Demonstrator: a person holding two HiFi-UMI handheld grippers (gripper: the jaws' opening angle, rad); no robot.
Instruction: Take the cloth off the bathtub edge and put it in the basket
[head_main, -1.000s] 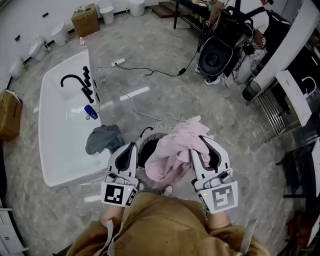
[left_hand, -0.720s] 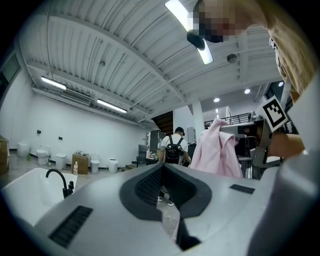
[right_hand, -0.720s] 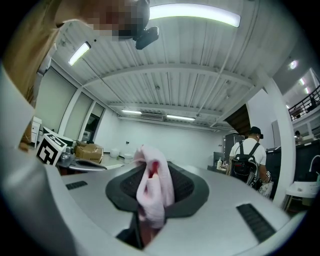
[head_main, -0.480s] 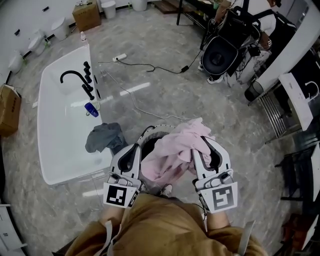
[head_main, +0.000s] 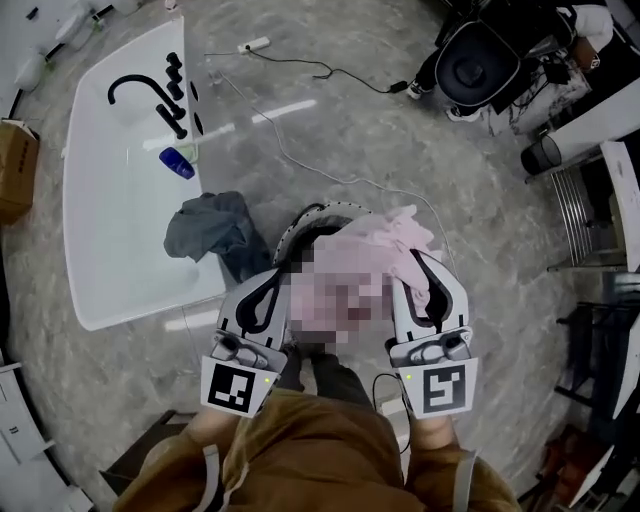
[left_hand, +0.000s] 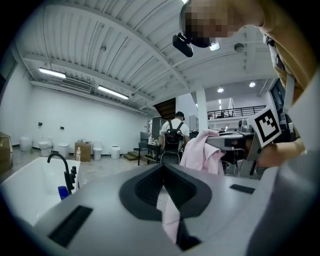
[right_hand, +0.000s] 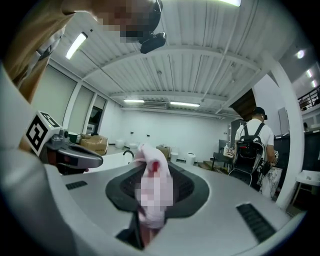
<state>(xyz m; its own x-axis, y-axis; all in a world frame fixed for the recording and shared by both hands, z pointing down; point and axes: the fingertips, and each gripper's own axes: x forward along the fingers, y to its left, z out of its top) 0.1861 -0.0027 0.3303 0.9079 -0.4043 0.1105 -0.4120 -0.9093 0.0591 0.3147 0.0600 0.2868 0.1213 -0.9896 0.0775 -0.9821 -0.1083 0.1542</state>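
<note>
A pink cloth hangs bunched between my two grippers, right over the round basket on the floor. My left gripper is shut on one end of it; pink fabric shows pinched between its jaws. My right gripper is shut on the other end, with fabric bulging out of its jaws. A grey cloth lies draped over the near edge of the white bathtub, left of the basket. Most of the basket's inside is hidden by the pink cloth.
A black faucet and a blue bottle are at the tub's far end. A white cable and power strip run across the grey floor. A cardboard box stands left of the tub. A person with black gear and a metal rack are at the right.
The head view has tilted down and nearer. Both grippers still hold the pink cloth over the basket, now a little closer to its rim. The grey cloth has not moved.
</note>
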